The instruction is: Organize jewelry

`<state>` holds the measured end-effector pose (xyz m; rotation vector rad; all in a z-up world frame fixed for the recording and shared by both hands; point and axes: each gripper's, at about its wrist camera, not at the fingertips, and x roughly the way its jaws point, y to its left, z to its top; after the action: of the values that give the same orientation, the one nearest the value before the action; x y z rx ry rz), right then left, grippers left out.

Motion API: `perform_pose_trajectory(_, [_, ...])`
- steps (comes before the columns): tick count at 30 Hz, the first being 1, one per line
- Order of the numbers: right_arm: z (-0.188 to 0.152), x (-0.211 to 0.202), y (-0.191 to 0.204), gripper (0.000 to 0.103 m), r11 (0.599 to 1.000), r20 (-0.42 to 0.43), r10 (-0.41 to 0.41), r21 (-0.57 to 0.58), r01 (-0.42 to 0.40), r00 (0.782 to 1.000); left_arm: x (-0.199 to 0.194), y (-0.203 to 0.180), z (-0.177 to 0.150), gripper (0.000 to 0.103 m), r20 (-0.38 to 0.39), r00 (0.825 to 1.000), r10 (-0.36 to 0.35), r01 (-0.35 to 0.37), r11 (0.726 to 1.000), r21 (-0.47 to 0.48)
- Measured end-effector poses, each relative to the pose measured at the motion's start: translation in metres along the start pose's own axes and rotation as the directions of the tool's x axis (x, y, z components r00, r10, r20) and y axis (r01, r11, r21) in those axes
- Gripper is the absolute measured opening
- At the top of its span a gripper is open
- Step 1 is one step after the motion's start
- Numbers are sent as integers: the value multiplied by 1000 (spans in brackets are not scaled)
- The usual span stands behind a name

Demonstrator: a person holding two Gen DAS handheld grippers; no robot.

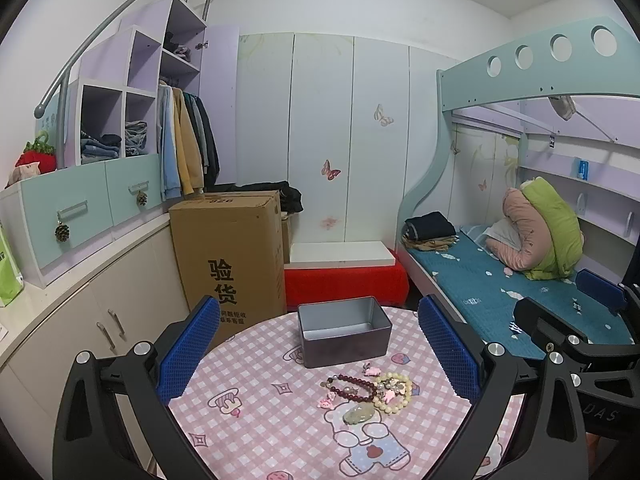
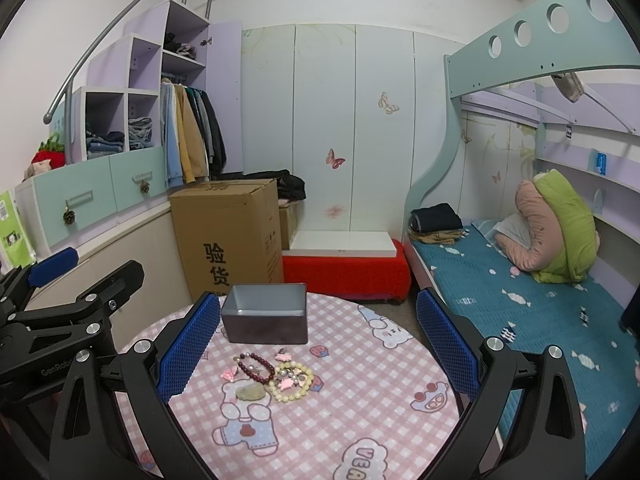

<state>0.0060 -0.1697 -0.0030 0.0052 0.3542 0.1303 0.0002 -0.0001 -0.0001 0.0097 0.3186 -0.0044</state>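
An open grey metal tin point(image 1: 344, 336) point(image 2: 265, 318) stands on a round table with a pink checked cloth point(image 1: 256, 432) point(image 2: 360, 400). In front of it lies a small jewelry heap: a dark red bead bracelet point(image 1: 352, 386) point(image 2: 256, 366), a cream bead bracelet point(image 1: 394, 394) point(image 2: 292, 384), a pale green pendant point(image 1: 359, 415) point(image 2: 250, 393) and small pink charms point(image 1: 326, 402) point(image 2: 230, 374). My left gripper point(image 1: 320, 356) is open and empty above the table, the heap between its fingers. My right gripper point(image 2: 320, 348) is open and empty, with the heap toward its left finger.
A tall cardboard box point(image 1: 228, 252) point(image 2: 228, 232) stands behind the table on the left. A red bench with a white board point(image 1: 344, 276) sits behind. A bunk bed with a teal mattress point(image 2: 520, 292) is on the right. Cabinets point(image 1: 80, 320) run along the left.
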Motion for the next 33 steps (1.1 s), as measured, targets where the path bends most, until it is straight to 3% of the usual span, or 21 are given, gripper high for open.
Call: perform_pose_trajectory(33, [-7,4,1,95,1000,-9,5,9,-5,1000,-1,-2,0,96,-4,1000,0,0,1000,0])
